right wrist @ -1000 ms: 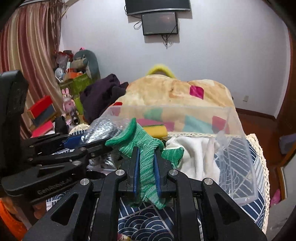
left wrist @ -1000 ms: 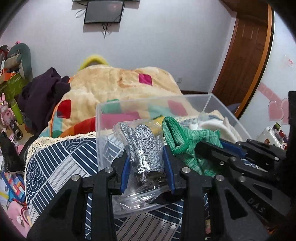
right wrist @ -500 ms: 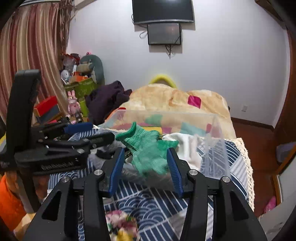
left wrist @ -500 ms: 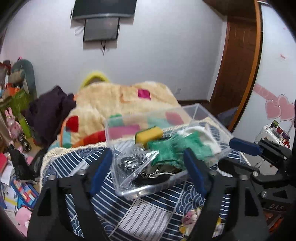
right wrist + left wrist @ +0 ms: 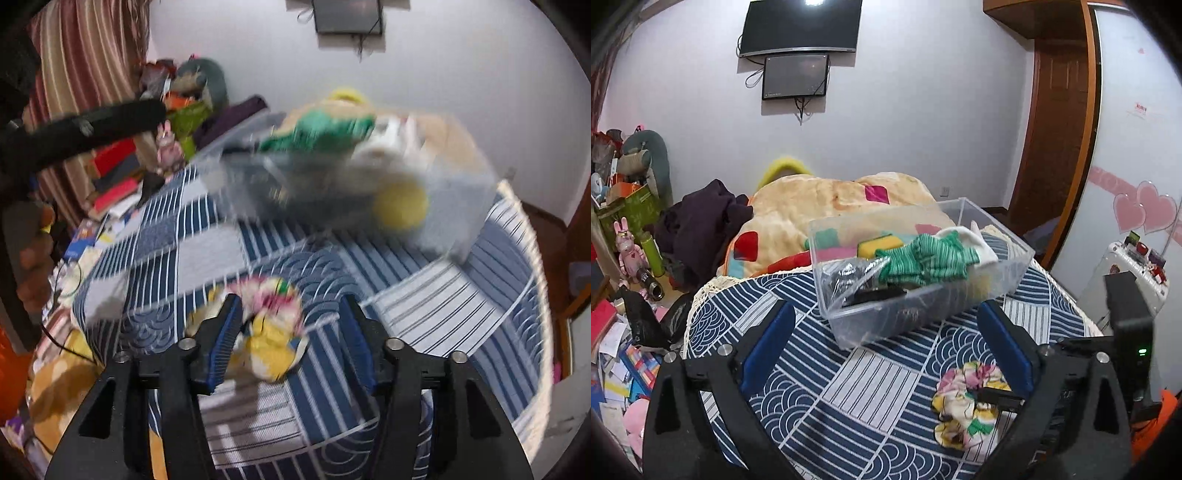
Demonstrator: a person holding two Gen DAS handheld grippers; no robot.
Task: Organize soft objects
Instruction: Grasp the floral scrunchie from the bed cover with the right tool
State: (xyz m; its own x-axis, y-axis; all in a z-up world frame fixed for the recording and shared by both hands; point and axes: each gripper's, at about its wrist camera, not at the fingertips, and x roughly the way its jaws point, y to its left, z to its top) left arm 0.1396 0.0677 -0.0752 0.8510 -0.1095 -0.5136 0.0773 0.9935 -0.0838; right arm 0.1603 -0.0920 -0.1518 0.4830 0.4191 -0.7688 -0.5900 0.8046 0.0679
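A clear plastic bin (image 5: 1008,275) stands on the blue patterned tablecloth (image 5: 849,373). In it lie a green knit cloth (image 5: 923,258), a bagged grey glove (image 5: 857,273), a yellow sponge (image 5: 879,245) and a white cloth (image 5: 979,243). A floral yellow-and-pink cloth (image 5: 964,402) lies on the table near the front. My left gripper (image 5: 886,339) is open and empty, short of the bin. My right gripper (image 5: 291,332) is open, with its fingers on either side of the floral cloth (image 5: 269,325). The right wrist view is blurred; the bin (image 5: 461,192) shows at the back.
Behind the table is a bed with a tan patchwork blanket (image 5: 820,199) and dark purple clothes (image 5: 698,221). Cluttered toys and boxes (image 5: 624,206) fill the left side. A wooden door (image 5: 1060,140) and a white case (image 5: 1134,273) are at the right.
Both grippers opened, let the glove bag and green cloth drop in the bin, and pulled back. The right gripper swung down to the floral cloth.
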